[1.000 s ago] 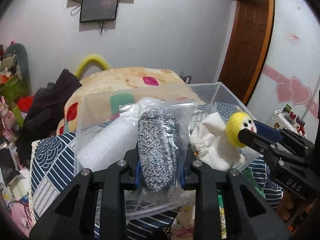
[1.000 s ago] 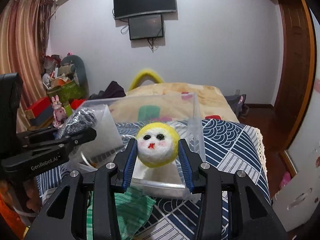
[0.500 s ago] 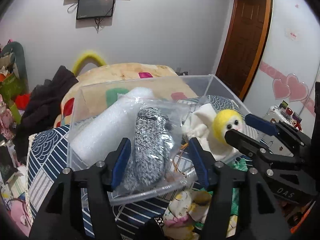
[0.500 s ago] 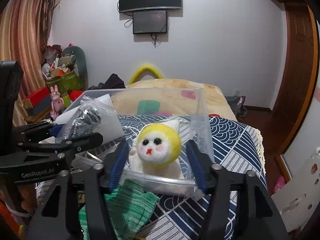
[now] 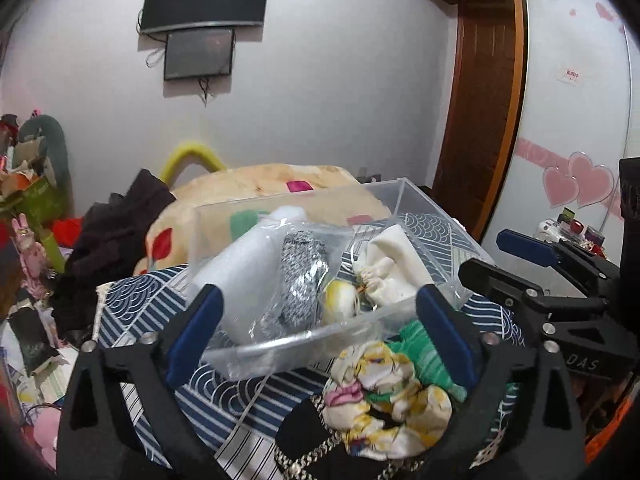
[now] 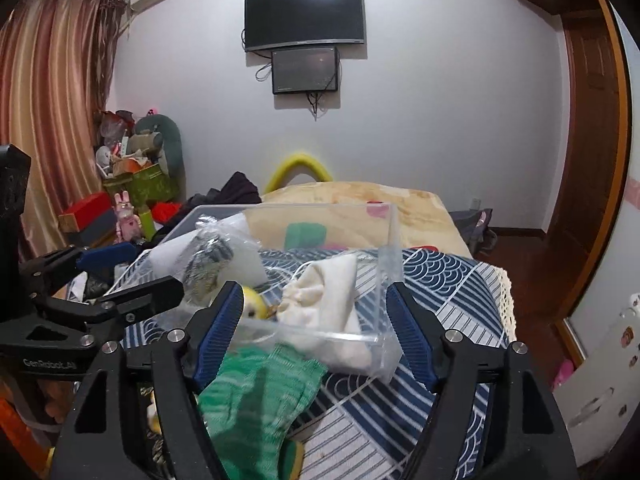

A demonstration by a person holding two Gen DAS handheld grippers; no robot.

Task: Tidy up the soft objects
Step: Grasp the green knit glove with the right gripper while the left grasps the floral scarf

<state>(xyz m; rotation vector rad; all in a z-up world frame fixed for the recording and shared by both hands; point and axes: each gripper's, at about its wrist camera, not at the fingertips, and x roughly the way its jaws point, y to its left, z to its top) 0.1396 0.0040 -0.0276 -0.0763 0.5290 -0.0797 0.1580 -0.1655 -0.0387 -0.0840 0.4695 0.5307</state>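
Both grippers, left gripper (image 5: 316, 330) and right gripper (image 6: 314, 330), stood with jaws apart, empty; the crumpled green knitted cloth (image 6: 256, 384) before the clear plastic bin (image 6: 384, 232) warranted a centred, deep pinch.

left gripper (image 5: 320, 320) and right gripper (image 6: 316, 320) both spread wide, gripping nothing.
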